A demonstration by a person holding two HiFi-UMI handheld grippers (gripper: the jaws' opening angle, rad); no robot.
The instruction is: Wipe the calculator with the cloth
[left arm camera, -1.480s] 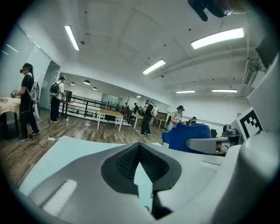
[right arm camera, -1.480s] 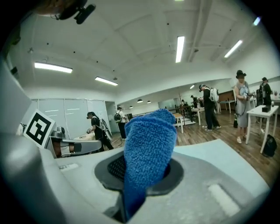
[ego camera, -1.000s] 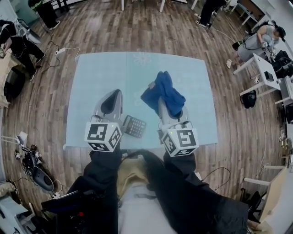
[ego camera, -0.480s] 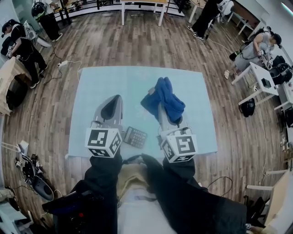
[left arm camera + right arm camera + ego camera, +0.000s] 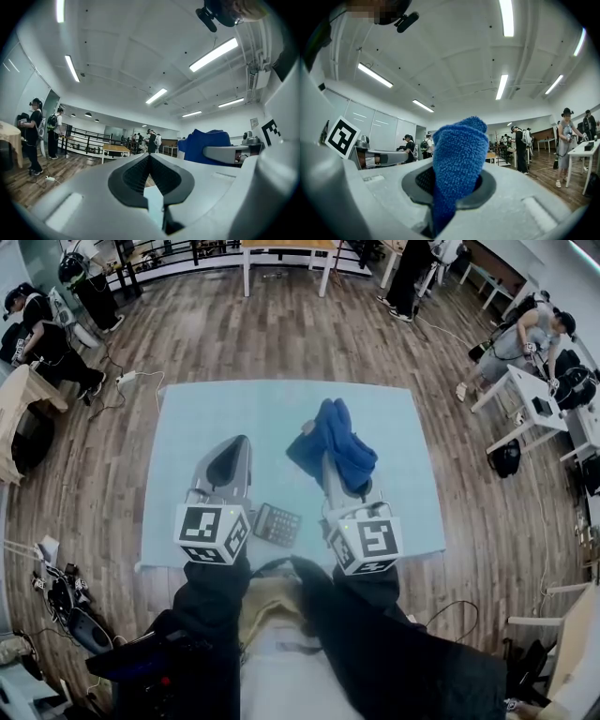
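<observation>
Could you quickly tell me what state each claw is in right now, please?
Left claw: closed, nothing between its jaws.
Right claw: closed on the blue cloth.

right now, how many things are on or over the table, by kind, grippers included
grippers: 2 (left gripper shut and empty, right gripper shut on the blue cloth)
blue cloth: 1
calculator: 1
total: 4

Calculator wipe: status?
Left tongs shut, empty. Right tongs shut on cloth, apart from calculator. Calculator flat on table, near edge, between grippers. No obstruction seen.
</observation>
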